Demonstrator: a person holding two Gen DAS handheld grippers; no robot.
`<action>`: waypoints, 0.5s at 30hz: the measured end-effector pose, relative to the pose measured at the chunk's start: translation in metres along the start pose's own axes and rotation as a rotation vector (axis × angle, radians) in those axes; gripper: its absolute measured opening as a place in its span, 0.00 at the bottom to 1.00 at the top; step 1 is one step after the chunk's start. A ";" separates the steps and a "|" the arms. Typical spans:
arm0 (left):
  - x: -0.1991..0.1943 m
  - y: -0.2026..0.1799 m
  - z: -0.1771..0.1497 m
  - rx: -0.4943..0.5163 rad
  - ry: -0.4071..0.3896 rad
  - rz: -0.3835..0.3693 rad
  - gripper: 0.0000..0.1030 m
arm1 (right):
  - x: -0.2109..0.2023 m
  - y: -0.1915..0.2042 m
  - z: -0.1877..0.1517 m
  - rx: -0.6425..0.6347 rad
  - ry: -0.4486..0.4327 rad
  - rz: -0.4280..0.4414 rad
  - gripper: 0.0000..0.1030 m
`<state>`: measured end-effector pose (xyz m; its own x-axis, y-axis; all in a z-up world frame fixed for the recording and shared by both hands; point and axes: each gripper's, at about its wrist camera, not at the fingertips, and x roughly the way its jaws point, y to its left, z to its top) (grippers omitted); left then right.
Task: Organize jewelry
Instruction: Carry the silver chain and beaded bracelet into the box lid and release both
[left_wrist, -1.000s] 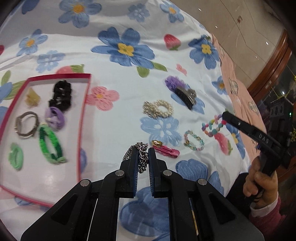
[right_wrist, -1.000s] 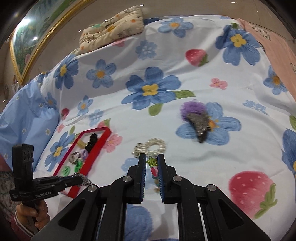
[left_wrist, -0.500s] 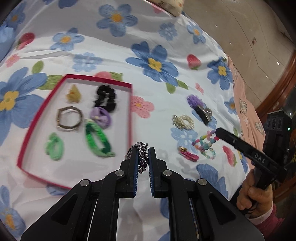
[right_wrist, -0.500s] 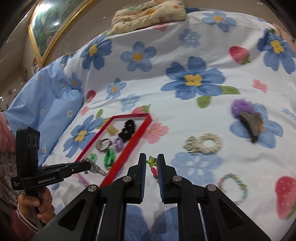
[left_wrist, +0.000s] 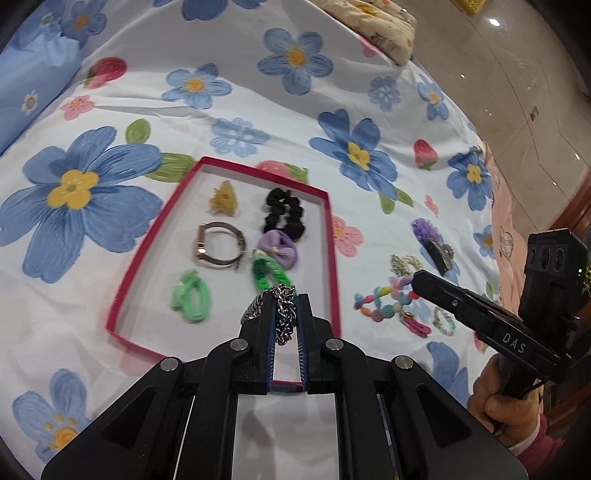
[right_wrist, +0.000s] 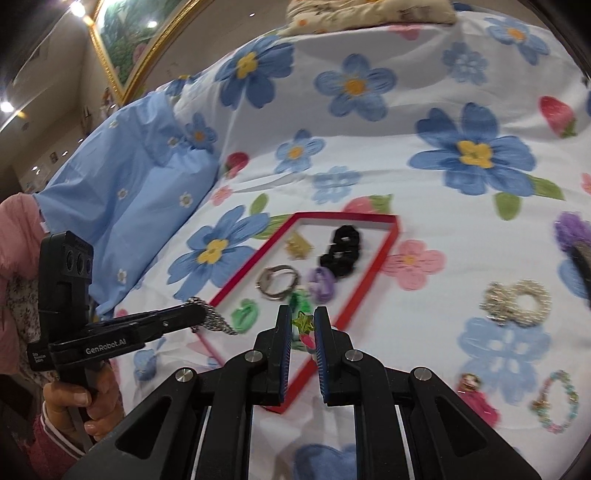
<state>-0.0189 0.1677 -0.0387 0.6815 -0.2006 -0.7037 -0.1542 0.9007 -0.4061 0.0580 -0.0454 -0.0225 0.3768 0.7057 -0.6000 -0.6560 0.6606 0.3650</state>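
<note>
My left gripper is shut on a silver chain bracelet and holds it above the near right part of the red-rimmed tray. The chain also shows in the right wrist view. My right gripper is shut on a small clip with a green star and a pink part, above the tray's near edge. The tray holds a black scrunchie, a purple flower tie, a green chain, a light green tie, a metal bangle and a yellow clip.
Right of the tray on the floral bedsheet lie a pearl bracelet, a purple and dark hair claw, a pastel bead bracelet, a small bead bracelet and a pink clip. A blue pillow lies at the left.
Both grippers have moved left from the loose jewelry to over the tray, each still carrying its piece. The tray has come to the middle of both views.
</note>
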 end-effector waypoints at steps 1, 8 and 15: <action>0.000 0.004 0.000 -0.003 0.001 0.007 0.08 | 0.006 0.005 0.001 -0.003 0.008 0.013 0.11; 0.012 0.024 -0.003 -0.029 0.028 0.028 0.08 | 0.043 0.028 0.000 -0.032 0.062 0.058 0.11; 0.032 0.040 -0.007 -0.038 0.066 0.051 0.08 | 0.076 0.034 -0.005 -0.039 0.118 0.072 0.12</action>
<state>-0.0080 0.1943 -0.0816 0.6236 -0.1811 -0.7605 -0.2153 0.8954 -0.3898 0.0612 0.0298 -0.0591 0.2501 0.7141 -0.6538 -0.7042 0.5976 0.3834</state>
